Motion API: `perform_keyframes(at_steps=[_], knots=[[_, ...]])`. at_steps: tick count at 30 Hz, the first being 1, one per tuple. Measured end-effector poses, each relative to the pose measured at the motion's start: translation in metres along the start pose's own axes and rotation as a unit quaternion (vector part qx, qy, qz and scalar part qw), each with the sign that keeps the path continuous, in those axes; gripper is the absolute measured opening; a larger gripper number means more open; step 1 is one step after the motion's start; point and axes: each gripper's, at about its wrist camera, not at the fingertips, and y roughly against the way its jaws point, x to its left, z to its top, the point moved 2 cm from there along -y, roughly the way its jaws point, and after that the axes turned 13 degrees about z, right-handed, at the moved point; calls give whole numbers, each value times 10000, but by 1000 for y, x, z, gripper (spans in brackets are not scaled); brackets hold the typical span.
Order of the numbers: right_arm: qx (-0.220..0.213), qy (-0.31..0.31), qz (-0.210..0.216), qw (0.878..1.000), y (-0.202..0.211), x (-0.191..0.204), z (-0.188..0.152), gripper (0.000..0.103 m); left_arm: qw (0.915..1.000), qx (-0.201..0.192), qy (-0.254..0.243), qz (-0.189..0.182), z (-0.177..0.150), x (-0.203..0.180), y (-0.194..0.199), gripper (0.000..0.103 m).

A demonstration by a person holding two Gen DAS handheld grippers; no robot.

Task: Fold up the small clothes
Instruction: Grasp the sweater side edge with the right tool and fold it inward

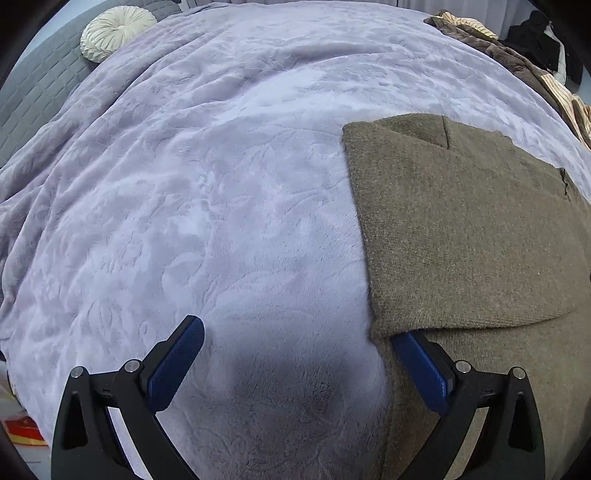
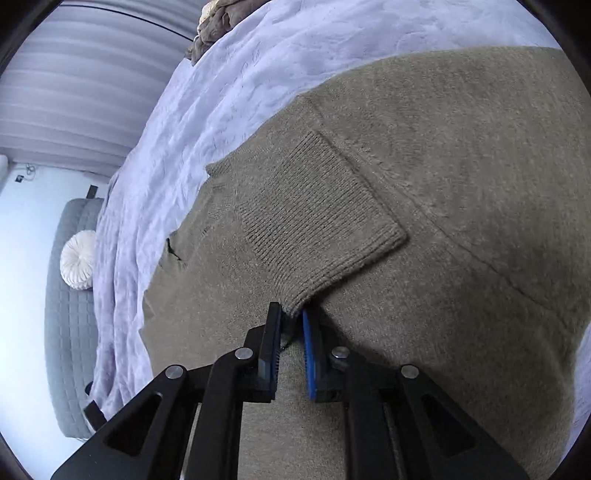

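Observation:
An olive-brown knitted sweater (image 1: 469,229) lies partly folded on a lilac plush blanket (image 1: 207,184). My left gripper (image 1: 295,332) is open wide at the sweater's near left corner. Its right finger (image 1: 421,365) sits under the folded flap's edge; its left finger (image 1: 177,358) is over bare blanket. In the right wrist view the sweater (image 2: 461,166) fills the frame. My right gripper (image 2: 291,314) is shut on the corner of the ribbed sleeve cuff (image 2: 317,221), which lies across the sweater body.
A round cream cushion (image 1: 114,33) rests on a grey quilted headboard (image 1: 33,99) at the far left. A brown and striped heap of fabric (image 1: 517,51) lies at the bed's far right edge. Dark clothes (image 1: 543,40) lie beyond it.

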Motion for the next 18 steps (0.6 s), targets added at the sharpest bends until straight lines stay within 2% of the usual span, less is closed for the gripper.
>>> perform_keyframes(at_steps=[2, 4, 5, 7, 9, 10, 11, 12, 13, 16, 18], knots=[[10, -82, 39, 10000, -2, 1, 4, 15, 9999, 13, 153, -30, 0, 13, 12, 102], [-29, -204, 130, 9997, 4, -2, 0, 15, 9988, 0, 424, -233, 2, 25, 22, 102], [-35, -254, 166, 9995, 3, -4, 0, 15, 9976, 63, 521, -463, 5, 27, 23, 102], [-33, -326, 239, 9992, -1, -8, 1, 15, 9907, 493, 531, -1155, 18, 17, 9, 102], [-27, -334, 290, 9990, -3, -7, 3, 15, 9831, 866, 411, -1557, 26, -2, -7, 98], [-18, -318, 285, 9991, -5, -6, 4, 15, 9822, 894, 326, -1617, 29, -11, -14, 76], [-10, -294, 235, 9993, -6, -4, 4, 12, 9835, 912, 181, -1552, 30, -20, -18, 60], [-21, -253, 150, 9996, -6, -1, 5, 7, 9825, 928, 56, -1614, 32, -27, -18, 37], [-60, -214, 139, 9997, -2, 4, 4, 7, 9803, 852, 19, -1779, 33, -31, -13, 9], [-177, -6, 335, 9993, 17, 23, -2, 6, 9828, 422, -402, -1755, 32, -36, 9, 9], [-242, 101, 360, 9990, 29, 30, -10, 6, 9818, 337, -646, -1753, 30, -37, 12, 9]])
